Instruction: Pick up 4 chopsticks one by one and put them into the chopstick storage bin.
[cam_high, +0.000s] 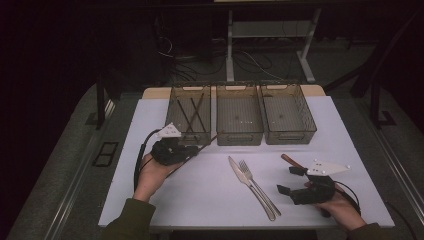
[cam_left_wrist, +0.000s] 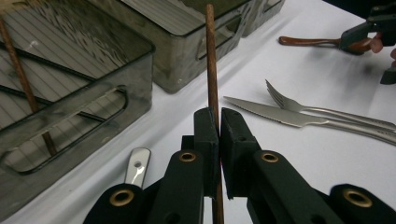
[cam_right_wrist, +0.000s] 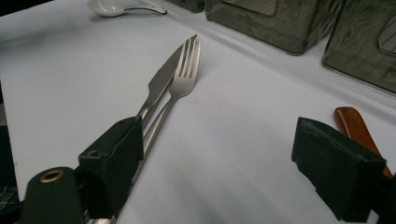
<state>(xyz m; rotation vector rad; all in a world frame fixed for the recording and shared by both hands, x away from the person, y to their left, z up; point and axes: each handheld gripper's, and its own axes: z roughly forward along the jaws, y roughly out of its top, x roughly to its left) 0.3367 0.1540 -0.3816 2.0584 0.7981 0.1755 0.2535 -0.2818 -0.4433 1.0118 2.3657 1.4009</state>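
My left gripper (cam_high: 196, 149) (cam_left_wrist: 219, 116) is shut on a thin brown chopstick (cam_left_wrist: 211, 56) (cam_high: 209, 142), held just in front of the left clear bin (cam_high: 200, 136) (cam_left_wrist: 79, 100). That bin holds several dark chopsticks (cam_high: 192, 115) (cam_left_wrist: 18, 70). My right gripper (cam_high: 289, 180) (cam_right_wrist: 219, 140) stands open at the table's right front, nothing between its fingers. A brown wooden-handled utensil (cam_high: 290, 161) (cam_right_wrist: 357, 126) (cam_left_wrist: 308, 41) lies just beyond its far jaw. A steel fork (cam_high: 255, 182) (cam_right_wrist: 184, 74) (cam_left_wrist: 299, 106) and knife (cam_high: 241, 172) (cam_right_wrist: 163, 77) (cam_left_wrist: 275, 114) lie side by side mid-table.
Two more clear bins, middle (cam_high: 239, 136) and right (cam_high: 290, 136), stand in a row at the back. A shiny spoon (cam_right_wrist: 112, 7) (cam_left_wrist: 137, 165) lies under the left gripper. A white sheet (cam_high: 210, 200) covers the table; a desk frame and cables are beyond it.
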